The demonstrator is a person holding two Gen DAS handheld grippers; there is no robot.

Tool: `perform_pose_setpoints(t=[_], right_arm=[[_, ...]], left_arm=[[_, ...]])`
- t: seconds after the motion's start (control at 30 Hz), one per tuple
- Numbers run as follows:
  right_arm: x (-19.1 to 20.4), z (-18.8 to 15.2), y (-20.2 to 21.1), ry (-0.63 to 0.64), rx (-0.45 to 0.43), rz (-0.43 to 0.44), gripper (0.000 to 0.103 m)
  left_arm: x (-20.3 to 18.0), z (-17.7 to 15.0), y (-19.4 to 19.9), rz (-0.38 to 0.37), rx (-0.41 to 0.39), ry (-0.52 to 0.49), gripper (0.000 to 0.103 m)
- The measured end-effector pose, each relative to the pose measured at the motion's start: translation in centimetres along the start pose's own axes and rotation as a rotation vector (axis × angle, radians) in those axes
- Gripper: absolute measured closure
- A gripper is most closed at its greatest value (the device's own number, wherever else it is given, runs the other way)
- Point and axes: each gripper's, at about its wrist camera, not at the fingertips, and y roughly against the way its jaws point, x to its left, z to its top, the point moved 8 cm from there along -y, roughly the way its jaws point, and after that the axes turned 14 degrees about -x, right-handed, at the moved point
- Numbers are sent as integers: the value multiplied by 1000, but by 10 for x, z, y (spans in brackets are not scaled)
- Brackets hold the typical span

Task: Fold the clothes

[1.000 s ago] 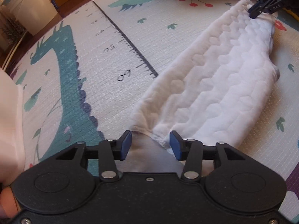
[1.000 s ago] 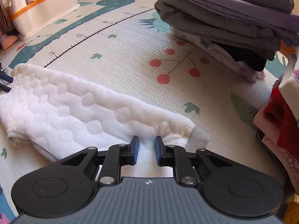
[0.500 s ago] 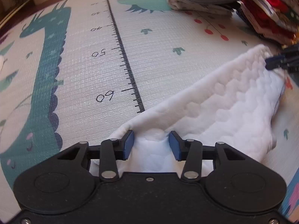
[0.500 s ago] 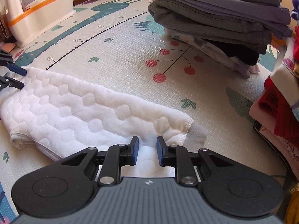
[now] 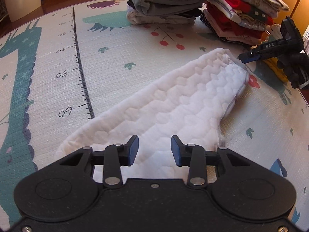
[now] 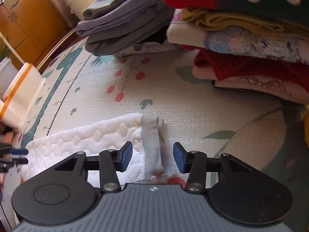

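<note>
The left gripper [image 5: 155, 150] is seen with its blue pads spread wide over the near end of the white quilted garment [image 5: 173, 104], nothing being pinched, and the right gripper [image 6: 152, 158] is likewise spread apart, its fingers set either side of the garment's grey hem band [image 6: 152, 145]. The garment is laid folded into a long strip on the play mat [image 5: 115, 58]; beyond its far end, two stacks are seen on the mat, grey folded clothes [image 5: 164, 2] and red and patterned folded clothes [image 5: 241, 15].
</note>
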Motion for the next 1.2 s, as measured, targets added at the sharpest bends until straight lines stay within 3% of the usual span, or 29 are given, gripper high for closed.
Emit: perform_pose_setpoints(t=[0.2, 0.33, 0.47, 0.53, 0.6, 0.73, 0.87, 0.97, 1.07, 1.2], right_arm=[[-16, -21, -13, -171, 58, 40, 52], [-14, -24, -12, -145, 41, 69, 56], [0, -29, -10, 16, 52, 95, 56], [-2, -28, -11, -14, 47, 97, 56], [-5, -27, -12, -33, 50, 86, 74], [-3, -32, -10, -36, 76, 97, 86], [-7, -49, 12, -149, 127, 92, 88], [-18, -69, 41, -213, 169, 79, 88], [-32, -84, 67, -245, 190, 54, 88], [-49, -76, 84, -255, 155, 26, 88]], left_arm=[[-1, -21, -15, 21, 65, 14, 68], [2, -21, -15, 20, 64, 38, 67], [2, -21, -17, 25, 64, 44, 67], [1, -22, -19, 27, 63, 46, 66], [2, -22, -20, 30, 63, 52, 65], [5, -21, -20, 28, 74, 71, 65], [5, -25, -12, -19, 107, 97, 65], [-3, -30, 0, -73, 114, 62, 65], [-4, -31, 13, -78, 82, 64, 65], [-1, -22, 19, -54, 26, 63, 65]])
